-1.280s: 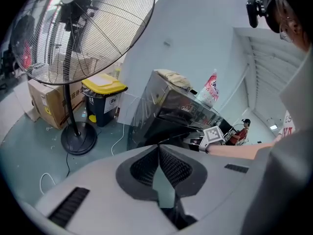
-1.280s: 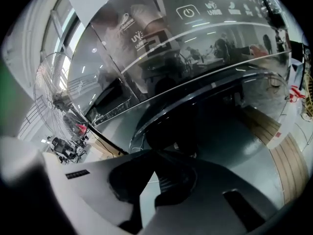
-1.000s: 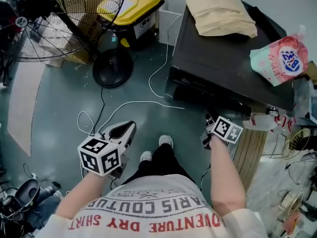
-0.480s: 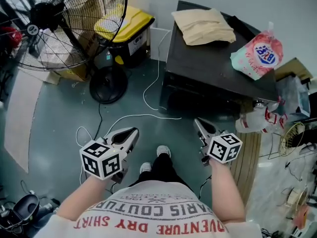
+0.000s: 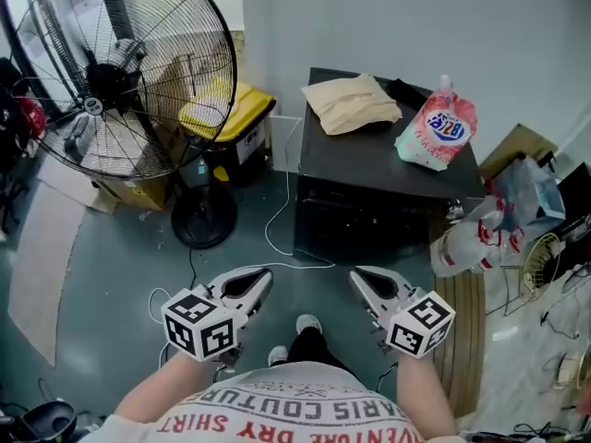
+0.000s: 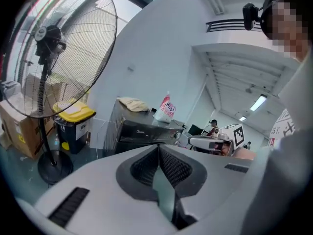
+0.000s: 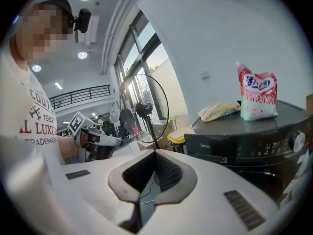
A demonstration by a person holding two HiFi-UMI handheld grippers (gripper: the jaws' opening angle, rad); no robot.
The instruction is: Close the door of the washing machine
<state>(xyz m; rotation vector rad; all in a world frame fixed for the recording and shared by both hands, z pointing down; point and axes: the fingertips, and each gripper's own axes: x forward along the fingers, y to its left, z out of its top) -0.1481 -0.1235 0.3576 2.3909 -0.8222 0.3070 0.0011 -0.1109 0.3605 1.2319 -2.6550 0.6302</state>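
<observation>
Washing machine (image 5: 369, 160): head view, sitting far centre, well apart from left gripper (image 5: 259, 279) and right gripper (image 5: 361, 280). Left gripper view: jaws pressed together, gripping nothing. Right gripper view: likewise closed, empty. Door hard to make out; probably needing a flat, steady push.

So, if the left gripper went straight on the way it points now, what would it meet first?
Most likely the dark front of the washing machine. In the left gripper view it stands beyond the shut tips of the left gripper, and nothing nearer shows in that line, though depth is unclear.
</observation>
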